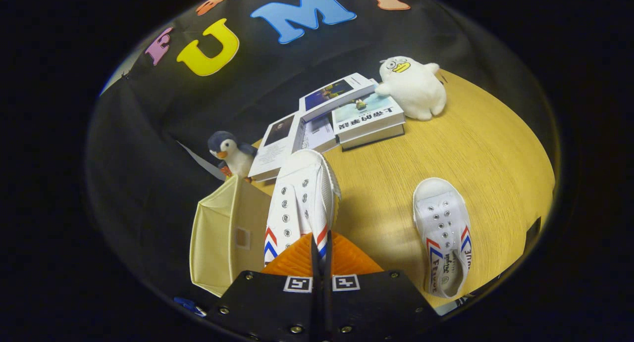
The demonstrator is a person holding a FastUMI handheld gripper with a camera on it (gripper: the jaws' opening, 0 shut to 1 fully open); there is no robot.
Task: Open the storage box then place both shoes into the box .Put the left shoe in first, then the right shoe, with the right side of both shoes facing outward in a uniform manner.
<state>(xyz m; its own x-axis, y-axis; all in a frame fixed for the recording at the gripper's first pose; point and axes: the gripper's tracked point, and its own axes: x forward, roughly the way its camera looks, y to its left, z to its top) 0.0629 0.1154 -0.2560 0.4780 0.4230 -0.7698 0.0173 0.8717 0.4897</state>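
My gripper is shut on a white canvas shoe with red and blue chevrons, its orange fingers pinching the heel end. The shoe hangs in the air, toe pointing away from me, over the right edge of the open cream storage box. The box stands at the table's left corner with its mouth facing up. The second white shoe lies flat on the wooden table to the right of the fingers, toe away from me.
Several books lie stacked and spread at the back of the table. A white duck plush sits beside them on the right, and a penguin plush stands just behind the box.
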